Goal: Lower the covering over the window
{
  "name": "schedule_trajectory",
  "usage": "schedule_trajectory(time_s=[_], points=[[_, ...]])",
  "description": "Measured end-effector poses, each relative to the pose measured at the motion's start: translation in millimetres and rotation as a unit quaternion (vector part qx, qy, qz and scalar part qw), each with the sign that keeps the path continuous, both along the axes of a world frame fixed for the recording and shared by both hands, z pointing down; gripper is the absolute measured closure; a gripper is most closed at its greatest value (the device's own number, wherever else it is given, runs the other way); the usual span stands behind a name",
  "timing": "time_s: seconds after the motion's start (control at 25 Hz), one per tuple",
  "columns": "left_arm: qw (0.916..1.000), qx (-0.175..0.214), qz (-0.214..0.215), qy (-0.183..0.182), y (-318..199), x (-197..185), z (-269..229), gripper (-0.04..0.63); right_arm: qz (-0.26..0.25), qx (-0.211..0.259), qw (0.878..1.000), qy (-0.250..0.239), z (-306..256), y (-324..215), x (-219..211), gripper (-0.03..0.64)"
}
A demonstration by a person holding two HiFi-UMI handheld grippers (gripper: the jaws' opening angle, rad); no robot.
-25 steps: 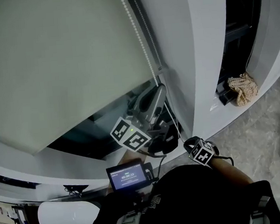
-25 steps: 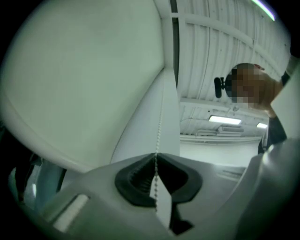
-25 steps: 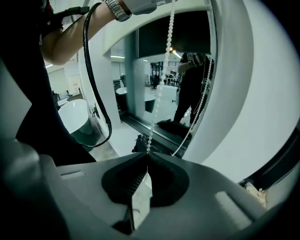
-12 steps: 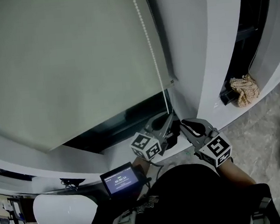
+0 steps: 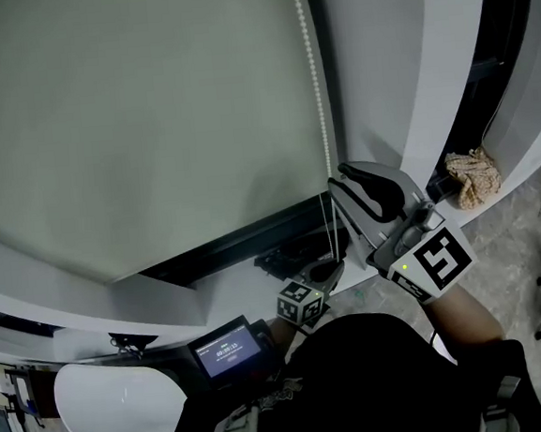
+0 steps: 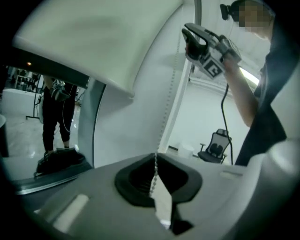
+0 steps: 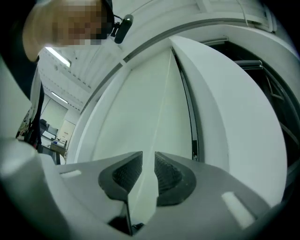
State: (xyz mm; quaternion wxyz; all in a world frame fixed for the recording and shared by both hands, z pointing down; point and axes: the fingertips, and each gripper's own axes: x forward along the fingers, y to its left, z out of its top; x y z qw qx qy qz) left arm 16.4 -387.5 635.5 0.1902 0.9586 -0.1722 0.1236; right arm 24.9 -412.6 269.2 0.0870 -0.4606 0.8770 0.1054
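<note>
The pale roller blind (image 5: 131, 128) covers most of the window (image 5: 245, 245); only a dark strip shows under its bottom edge. The bead chain (image 5: 314, 84) hangs along its right edge. The left tool (image 6: 155, 158), held low, is closed on this chain. The right tool (image 5: 345, 183) is higher, just beside the chain, with its jaws a little apart and empty.

There is one window blind (image 5: 131, 128), with one bead chain (image 5: 315, 84) down its right edge and two grippers near its lower right corner, the left gripper (image 5: 330, 273) and the right gripper (image 5: 340, 176). One crumpled cloth (image 5: 472, 177) lies well to the right of the blind, and one small lit screen (image 5: 227, 348) sits below it. Off past the blind, the left gripper view shows one office chair (image 6: 214, 147).
</note>
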Motion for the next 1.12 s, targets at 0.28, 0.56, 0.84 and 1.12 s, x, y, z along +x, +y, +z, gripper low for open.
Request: schedule_trajectory(time_s=[0.28, 0.56, 0.84, 1.12], points=[[0.9924, -0.059, 0.034, -0.103, 45, -22, 90, 0.583, -0.033, 0.041, 0.998, -0.016, -65, -2, -7, 0.525], [0.9842, -0.107, 0.039, -0.135, 62, -41, 122, 0.581, 0.007, 0.113, 0.985, 0.130, -87, 12, -23, 0.555], [0.9855, -0.078, 0.031, -0.148, 46, -45, 112, 0.578, 0.080, 0.167, 0.960, 0.210, -88, 16, -15, 0.611], [0.9898, -0.034, -0.001, -0.139, 35, -66, 94, 0.578, 0.074, 0.084, 0.967, 0.230, -22, 9, -10, 0.611]])
